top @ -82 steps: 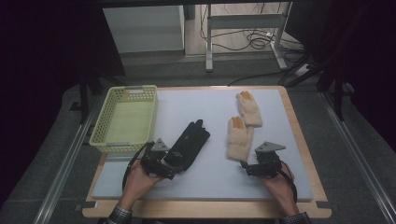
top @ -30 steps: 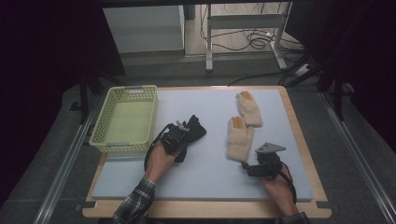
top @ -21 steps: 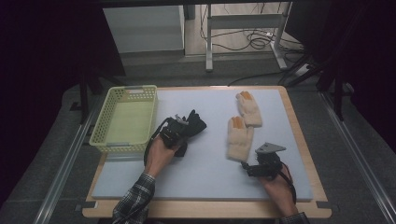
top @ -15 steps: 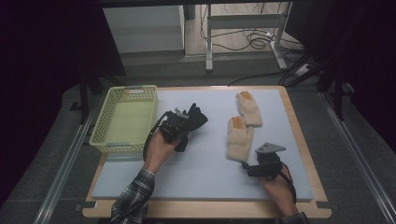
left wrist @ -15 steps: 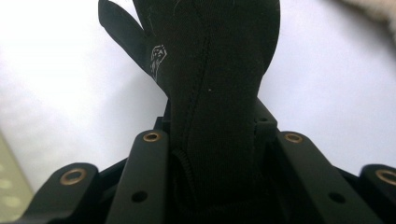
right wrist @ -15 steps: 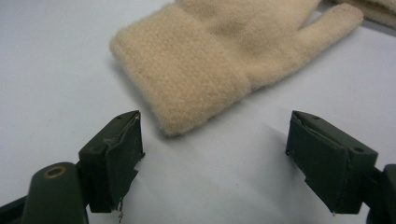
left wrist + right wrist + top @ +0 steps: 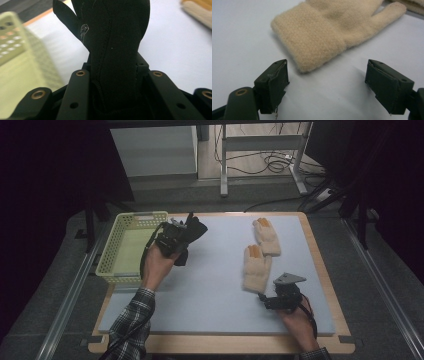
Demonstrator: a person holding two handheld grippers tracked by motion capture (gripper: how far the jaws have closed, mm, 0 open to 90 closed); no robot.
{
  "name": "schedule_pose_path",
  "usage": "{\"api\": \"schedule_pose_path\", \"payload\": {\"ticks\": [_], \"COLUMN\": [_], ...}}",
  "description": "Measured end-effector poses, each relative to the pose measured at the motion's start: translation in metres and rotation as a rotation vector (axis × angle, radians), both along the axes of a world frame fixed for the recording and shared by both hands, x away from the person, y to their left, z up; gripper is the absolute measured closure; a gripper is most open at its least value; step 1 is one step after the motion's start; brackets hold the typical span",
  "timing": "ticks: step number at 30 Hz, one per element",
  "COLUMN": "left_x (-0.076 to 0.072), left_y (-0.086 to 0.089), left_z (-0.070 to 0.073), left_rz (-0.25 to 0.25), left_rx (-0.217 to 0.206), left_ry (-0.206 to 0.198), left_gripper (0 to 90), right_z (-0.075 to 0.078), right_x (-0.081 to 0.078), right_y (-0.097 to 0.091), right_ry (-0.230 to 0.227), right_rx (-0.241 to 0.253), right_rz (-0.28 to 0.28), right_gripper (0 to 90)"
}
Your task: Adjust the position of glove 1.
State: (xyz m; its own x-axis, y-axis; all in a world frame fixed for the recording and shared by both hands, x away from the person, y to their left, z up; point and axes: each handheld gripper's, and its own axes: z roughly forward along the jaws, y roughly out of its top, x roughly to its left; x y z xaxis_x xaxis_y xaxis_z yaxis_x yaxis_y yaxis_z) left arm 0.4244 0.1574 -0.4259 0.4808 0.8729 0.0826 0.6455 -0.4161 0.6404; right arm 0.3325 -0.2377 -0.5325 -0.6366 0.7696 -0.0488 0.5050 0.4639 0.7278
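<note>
Yellow-green basket (image 7: 131,249) sits at the table's left edge. Just right of it, left gripper (image 7: 172,236) is raised above the mat, jaws clamped on black glove (image 7: 192,227); left gripper view shows the glove (image 7: 112,42) pinched between both jaws, basket (image 7: 15,50) blurred at the side. Blue-grey mat (image 7: 210,285) covers the wooden table. Centre-right: near cream glove (image 7: 256,268) lies flat, second cream glove (image 7: 266,236) just beyond it, close by. Right gripper (image 7: 263,298) rests low by the near glove's cuff (image 7: 312,42), jaws spread wide, nothing between them, not touching it.
</note>
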Motion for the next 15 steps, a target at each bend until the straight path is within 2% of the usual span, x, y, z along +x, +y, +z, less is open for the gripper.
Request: {"api": "schedule_pose_path", "payload": {"ticks": [3, 4, 5, 7, 15], "left_x": [0.003, 0.005, 0.005, 0.006, 0.007], "left_y": [0.018, 0.030, 0.030, 0.044, 0.104], "left_z": [0.004, 0.006, 0.006, 0.007, 0.000], "left_rz": [0.042, 0.076, 0.076, 0.105, 0.229], "left_rx": [0.005, 0.009, 0.009, 0.015, 0.008], "left_ry": [-0.005, -0.007, -0.007, -0.006, 0.006], "left_gripper": [67.1, 67.0, 66.9, 66.8, 66.4], "right_z": [0.000, 0.000, 0.000, 0.000, 0.000], "right_x": [0.000, 0.000, 0.000, 0.000, 0.000], "right_y": [0.000, 0.000, 0.000, 0.000, 0.000], "right_ry": [-0.001, -0.001, -0.001, -0.001, -0.001], "right_rx": [0.002, 0.002, 0.002, 0.002, 0.002], "right_rz": [0.000, 0.000, 0.000, 0.000, 0.000], "right_gripper": [18.4, 18.4, 18.4, 18.4, 18.4]}}
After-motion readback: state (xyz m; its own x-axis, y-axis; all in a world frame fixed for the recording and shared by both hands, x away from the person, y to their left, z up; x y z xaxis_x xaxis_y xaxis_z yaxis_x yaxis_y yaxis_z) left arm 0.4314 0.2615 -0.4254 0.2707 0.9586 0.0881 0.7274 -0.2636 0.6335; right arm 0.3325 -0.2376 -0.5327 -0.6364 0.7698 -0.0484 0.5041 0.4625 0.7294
